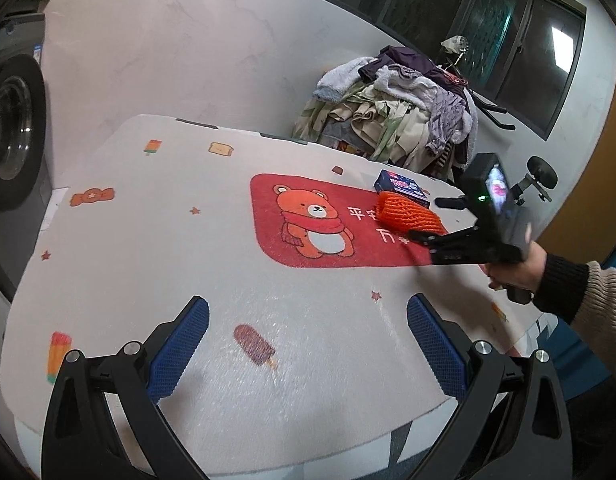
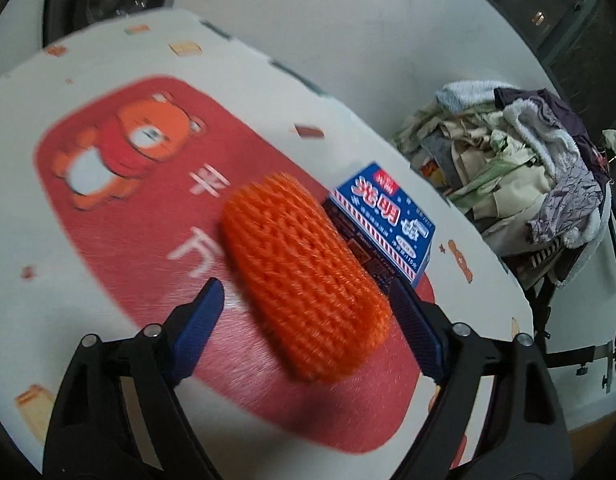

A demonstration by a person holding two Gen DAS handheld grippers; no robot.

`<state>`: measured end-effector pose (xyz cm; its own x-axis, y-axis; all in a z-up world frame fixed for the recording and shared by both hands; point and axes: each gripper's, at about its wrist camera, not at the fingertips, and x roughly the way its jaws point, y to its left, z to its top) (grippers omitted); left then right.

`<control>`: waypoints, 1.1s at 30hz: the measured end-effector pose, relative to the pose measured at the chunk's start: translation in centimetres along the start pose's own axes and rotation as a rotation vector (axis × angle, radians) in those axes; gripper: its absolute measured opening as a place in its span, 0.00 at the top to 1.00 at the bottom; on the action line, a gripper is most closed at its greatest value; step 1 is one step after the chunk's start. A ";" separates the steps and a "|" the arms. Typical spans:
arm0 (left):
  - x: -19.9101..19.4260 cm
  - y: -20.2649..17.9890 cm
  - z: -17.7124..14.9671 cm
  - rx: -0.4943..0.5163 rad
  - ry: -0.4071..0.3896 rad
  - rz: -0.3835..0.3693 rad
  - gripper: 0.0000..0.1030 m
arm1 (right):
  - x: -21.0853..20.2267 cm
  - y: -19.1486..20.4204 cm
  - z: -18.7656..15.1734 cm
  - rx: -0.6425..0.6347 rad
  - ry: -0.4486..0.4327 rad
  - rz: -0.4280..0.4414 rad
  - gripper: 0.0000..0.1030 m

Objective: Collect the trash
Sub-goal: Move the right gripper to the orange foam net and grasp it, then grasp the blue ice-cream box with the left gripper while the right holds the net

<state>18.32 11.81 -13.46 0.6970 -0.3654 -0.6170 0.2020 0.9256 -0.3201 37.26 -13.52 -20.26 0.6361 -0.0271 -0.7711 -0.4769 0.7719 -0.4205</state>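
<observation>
An orange foam net sleeve [image 2: 304, 276] lies on the red bear patch of the table mat [image 2: 108, 208]. It also shows in the left wrist view [image 1: 409, 213]. A blue carton [image 2: 387, 222] sits just behind it, also seen from the left [image 1: 401, 186]. My right gripper [image 2: 308, 300] is open, its blue pads on either side of the sleeve's near end; the right pad touches or nearly touches it. From the left it appears at the sleeve [image 1: 421, 238]. My left gripper [image 1: 308, 320] is open and empty above the near part of the mat.
A pile of clothes [image 1: 403, 112] on a chair stands behind the table's far right corner. A washing machine [image 1: 12, 136] is at the left. The mat [image 1: 168, 240] covers the table, with its edge close at the right and front.
</observation>
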 end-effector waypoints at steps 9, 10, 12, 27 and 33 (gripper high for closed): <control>3.3 -1.7 3.1 -0.016 0.023 -0.058 0.06 | -2.8 -3.9 -3.4 0.283 -0.144 0.180 0.74; 3.9 -2.3 3.7 -0.009 0.030 -0.067 0.06 | -3.8 -4.8 -4.2 0.330 -0.171 0.189 0.74; 5.4 -3.7 4.9 0.013 0.043 -0.095 0.06 | -5.5 -6.8 -6.1 0.438 -0.212 0.185 0.74; 24.0 -17.5 14.6 0.175 0.222 -0.096 0.06 | -3.7 -15.9 -17.0 0.938 -0.214 -0.053 0.74; 29.9 -19.8 15.5 0.196 0.264 -0.023 0.06 | -3.0 -16.8 -18.0 0.981 -0.222 0.040 0.74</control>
<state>45.89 -15.89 -14.44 0.4934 -0.3758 -0.7844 0.3619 0.9088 -0.2077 32.46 -37.81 -19.48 0.7771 0.0525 -0.6272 0.1459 0.9543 0.2607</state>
